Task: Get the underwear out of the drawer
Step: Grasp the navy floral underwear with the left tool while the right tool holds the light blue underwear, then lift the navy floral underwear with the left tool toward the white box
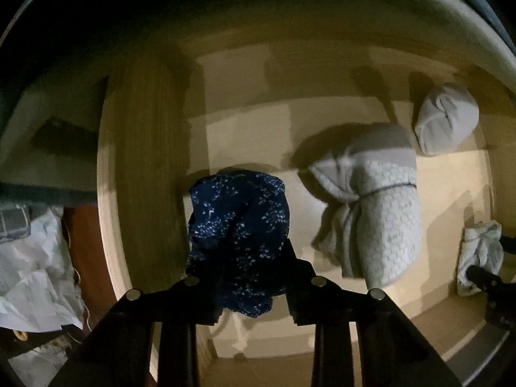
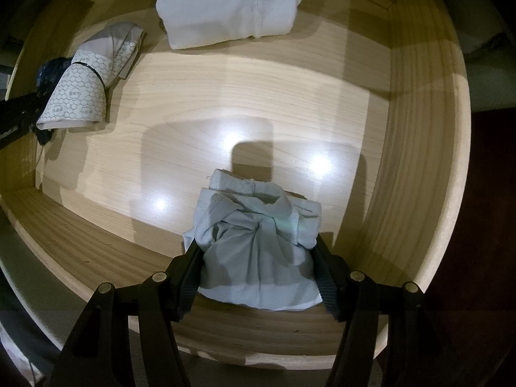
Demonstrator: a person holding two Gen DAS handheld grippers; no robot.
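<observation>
Left tool [image 1: 245, 267] clenched on navy underwear [image 1: 238, 225], right tool [image 2: 258, 264] on pale underwear [image 2: 258, 245] beside drawer wall [image 2: 416, 161].

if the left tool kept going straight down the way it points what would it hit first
The left tool already has the dark blue speckled underwear between its fingers, so that bundle goes first. Below it lies the pale wooden drawer floor; how far below is unclear.

This looks like a home bedroom: a pale wooden drawer [image 2: 419, 148] holds rolled and folded underwear, with 1 white folded piece [image 2: 229, 9] at its far end. Beside the drawer, crumpled white bags [image 1: 35, 274] lie on the floor.
</observation>
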